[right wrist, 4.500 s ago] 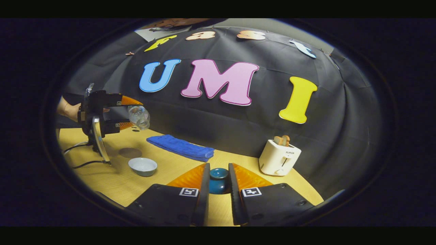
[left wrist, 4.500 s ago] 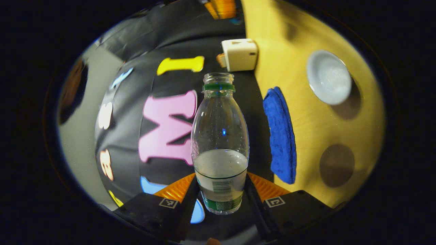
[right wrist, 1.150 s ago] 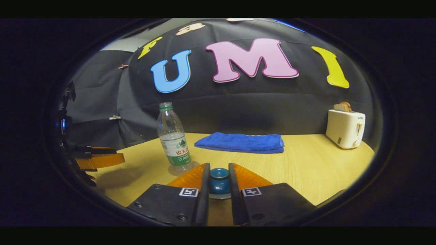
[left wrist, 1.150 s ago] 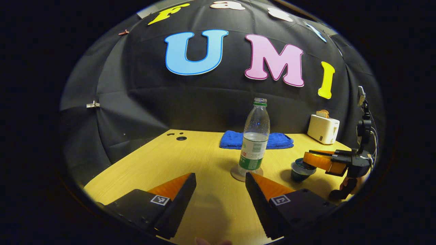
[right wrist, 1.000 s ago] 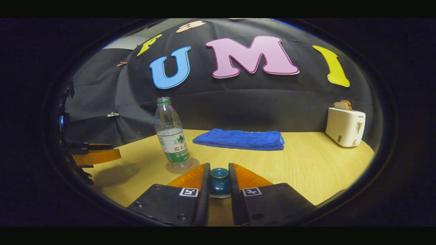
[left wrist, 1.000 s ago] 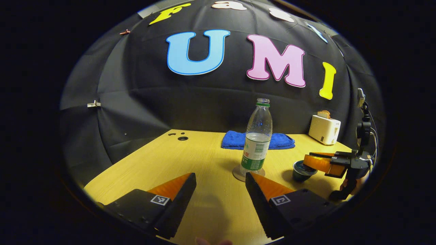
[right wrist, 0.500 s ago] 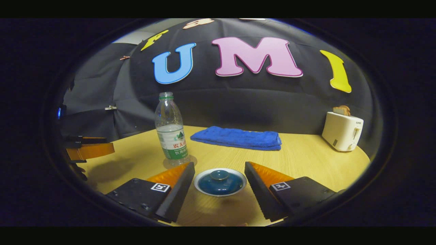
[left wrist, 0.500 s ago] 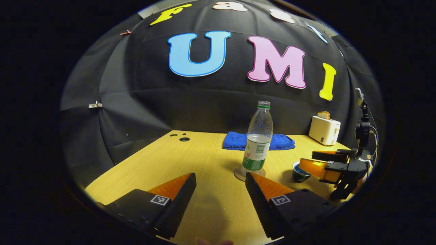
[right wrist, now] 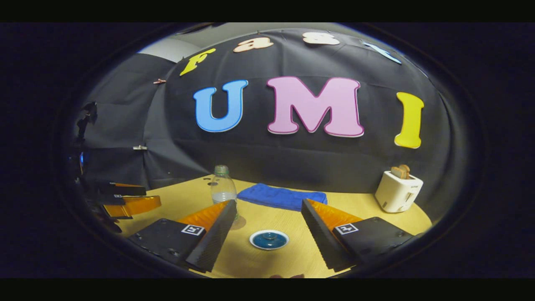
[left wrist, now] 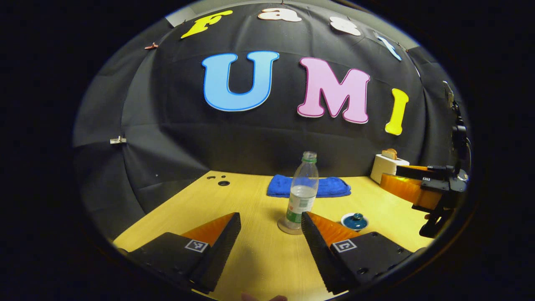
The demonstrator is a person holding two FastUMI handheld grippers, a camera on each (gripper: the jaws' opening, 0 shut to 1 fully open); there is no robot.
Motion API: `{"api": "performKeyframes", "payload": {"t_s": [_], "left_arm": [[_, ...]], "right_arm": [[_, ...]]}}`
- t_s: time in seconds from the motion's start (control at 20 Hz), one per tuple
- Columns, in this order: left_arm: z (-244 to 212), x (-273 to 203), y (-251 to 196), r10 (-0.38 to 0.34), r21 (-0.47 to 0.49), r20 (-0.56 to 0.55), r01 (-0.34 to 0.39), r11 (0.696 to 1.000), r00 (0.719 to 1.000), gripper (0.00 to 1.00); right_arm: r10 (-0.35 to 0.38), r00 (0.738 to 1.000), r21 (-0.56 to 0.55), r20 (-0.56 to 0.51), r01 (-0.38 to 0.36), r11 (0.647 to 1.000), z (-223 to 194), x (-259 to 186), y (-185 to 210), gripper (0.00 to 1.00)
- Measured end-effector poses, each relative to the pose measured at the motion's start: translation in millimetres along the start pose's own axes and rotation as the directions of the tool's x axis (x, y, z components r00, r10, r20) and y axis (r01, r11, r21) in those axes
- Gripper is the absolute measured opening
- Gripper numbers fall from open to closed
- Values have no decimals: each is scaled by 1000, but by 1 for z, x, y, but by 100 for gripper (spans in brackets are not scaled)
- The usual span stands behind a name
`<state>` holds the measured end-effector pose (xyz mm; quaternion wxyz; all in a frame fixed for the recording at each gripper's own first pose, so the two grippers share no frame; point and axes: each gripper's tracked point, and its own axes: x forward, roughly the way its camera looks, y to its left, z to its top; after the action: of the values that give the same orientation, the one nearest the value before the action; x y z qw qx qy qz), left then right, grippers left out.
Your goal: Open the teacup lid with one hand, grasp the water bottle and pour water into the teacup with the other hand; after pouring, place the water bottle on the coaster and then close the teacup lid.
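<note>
Lid back on the cup, both claws released and drawing away.
The right claw [right wrist: 267, 228], clamped on the lid [right wrist: 269, 239] a second ago, now gapes above it; the left claw [left wrist: 271, 234] hangs open; bottle [left wrist: 301, 192] stands on its coaster [left wrist: 289, 228] on the counter [left wrist: 250, 200]. Task looks complete.

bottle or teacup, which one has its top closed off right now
The teacup: its knobbed lid sits on top, covering it. The water bottle stands upright on its coaster with an open neck and no cap.
</note>
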<state>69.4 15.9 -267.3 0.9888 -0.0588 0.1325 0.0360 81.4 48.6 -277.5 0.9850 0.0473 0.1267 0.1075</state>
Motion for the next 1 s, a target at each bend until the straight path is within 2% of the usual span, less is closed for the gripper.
{"api": "performKeyframes", "payload": {"t_s": [0.15,0.3,0.5,0.7,0.85,1.0], "left_arm": [[38,-18,-8,-37,19,16,37,999,999,92],[71,-35,-10,-56,42,41,54,998,998,92],[108,-59,-12,-80,29,74,78,996,994,92],[125,-77,-11,-99,34,75,96,995,992,92],[135,-87,-8,-103,68,86,97,993,991,92],[136,-93,-7,-112,56,90,107,993,990,92]], "right_arm": [[-13,1000,-44,13,14,999,44,-19,0,98],[-18,1000,-32,17,19,999,78,-35,5,98],[-62,998,-6,19,62,998,111,-62,7,98],[-84,996,49,28,82,995,136,-86,10,98],[-87,996,44,25,85,995,146,-98,11,98],[-108,993,34,42,107,994,154,-110,5,98]]}}
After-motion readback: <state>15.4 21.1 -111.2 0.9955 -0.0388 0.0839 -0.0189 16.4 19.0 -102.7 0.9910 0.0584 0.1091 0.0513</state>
